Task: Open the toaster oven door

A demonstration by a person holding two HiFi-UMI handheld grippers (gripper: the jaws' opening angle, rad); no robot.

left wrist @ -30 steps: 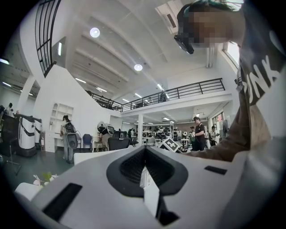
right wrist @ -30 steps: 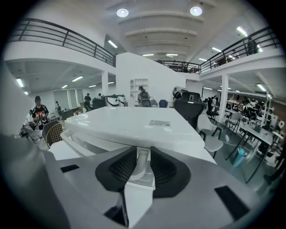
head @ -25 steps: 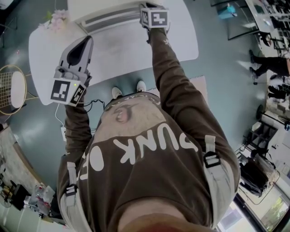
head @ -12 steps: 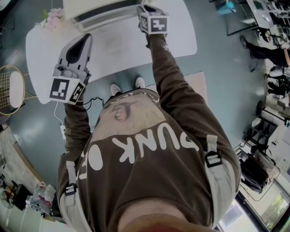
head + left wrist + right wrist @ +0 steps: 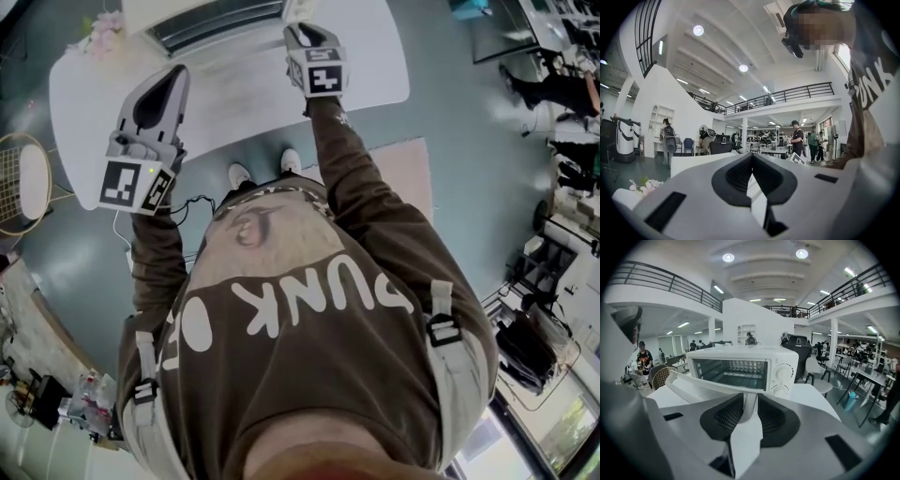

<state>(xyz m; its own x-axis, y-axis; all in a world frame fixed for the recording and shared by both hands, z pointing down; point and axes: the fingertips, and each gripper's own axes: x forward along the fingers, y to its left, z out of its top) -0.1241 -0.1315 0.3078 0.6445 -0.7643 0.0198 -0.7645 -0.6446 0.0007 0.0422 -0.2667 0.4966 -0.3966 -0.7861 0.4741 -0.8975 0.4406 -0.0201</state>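
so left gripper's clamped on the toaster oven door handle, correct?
Wrong gripper. It is the right gripper that is clamped on the door handle of the toaster oven; the right gripper view shows the handle between its jaws. The left gripper is shut on nothing, apart from the oven.

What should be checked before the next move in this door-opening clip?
1. Grip: right gripper closed on the handle: ok.
2. Opening: the door is only tipped partway: not ok.
3. Swing room: the table is bare before the oven: ok.
4. Spare hand: left gripper shut, empty, off to the left, apart from the oven: ok.
5. Whether the oven would slide under a further pull: cannot tell.
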